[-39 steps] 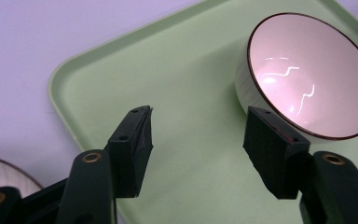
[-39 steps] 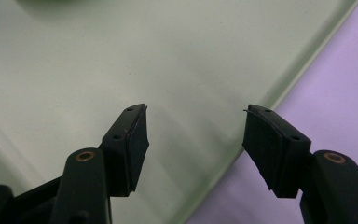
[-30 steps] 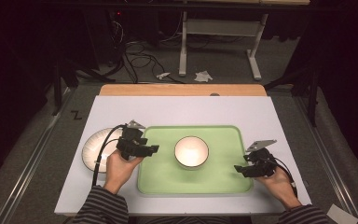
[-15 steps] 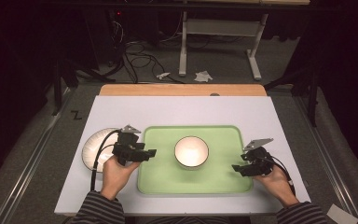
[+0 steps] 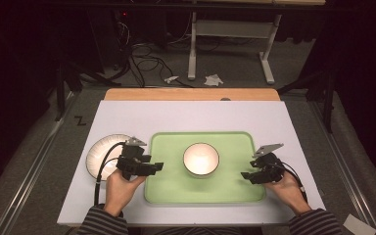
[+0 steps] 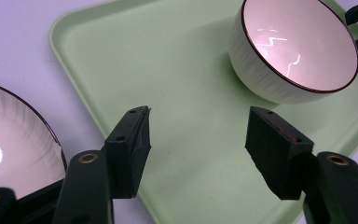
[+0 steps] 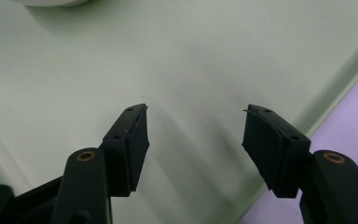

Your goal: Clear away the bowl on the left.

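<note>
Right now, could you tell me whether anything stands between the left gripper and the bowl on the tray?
Nothing visible does. The left gripper is open over the left part of the green tray, and only bare tray surface lies between its fingers and the bowl. The plate sits off the tray, to the side.

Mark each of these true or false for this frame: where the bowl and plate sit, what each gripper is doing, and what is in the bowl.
1. The bowl sits on the green tray. True.
2. The plate lies on the tray too. False: it lies on the white tabletop, left of the tray.
3. The left gripper is open with nothing between its jaws. True.
4. The right gripper is shut on the bowl's rim. False: it is open over the tray's right side, apart from the bowl.
5. The bowl holds food. False: it looks empty.
</note>
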A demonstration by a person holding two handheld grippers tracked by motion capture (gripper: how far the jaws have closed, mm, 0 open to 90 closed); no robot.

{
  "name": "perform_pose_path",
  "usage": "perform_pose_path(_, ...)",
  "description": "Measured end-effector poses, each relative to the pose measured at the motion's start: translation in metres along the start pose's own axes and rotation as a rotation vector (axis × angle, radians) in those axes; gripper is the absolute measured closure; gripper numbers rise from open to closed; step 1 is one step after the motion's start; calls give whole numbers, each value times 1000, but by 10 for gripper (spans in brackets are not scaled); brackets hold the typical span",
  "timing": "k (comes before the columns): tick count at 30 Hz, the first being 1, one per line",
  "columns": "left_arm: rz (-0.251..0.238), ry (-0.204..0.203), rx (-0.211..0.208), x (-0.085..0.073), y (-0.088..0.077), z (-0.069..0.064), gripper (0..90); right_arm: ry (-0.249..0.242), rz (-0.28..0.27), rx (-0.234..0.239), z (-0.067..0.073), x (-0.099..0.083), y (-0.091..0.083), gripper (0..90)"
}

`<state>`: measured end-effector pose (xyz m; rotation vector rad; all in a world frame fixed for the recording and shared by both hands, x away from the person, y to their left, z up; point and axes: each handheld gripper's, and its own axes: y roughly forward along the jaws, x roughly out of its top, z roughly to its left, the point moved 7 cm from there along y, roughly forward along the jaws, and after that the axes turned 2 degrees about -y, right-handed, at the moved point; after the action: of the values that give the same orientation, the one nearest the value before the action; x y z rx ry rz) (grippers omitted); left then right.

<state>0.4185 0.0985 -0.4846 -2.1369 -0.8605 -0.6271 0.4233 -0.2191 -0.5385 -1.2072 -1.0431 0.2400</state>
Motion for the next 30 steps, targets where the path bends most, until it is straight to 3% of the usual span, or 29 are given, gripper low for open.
perform_pose_path(11, 58, 60, 18, -18, 9, -1, 401, -15, 19, 18, 4, 0, 3, 413)
perform_pose_path(30, 129, 87, 32, -33, 21, 2, 391, -45, 38, 34, 9, -1, 8, 410)
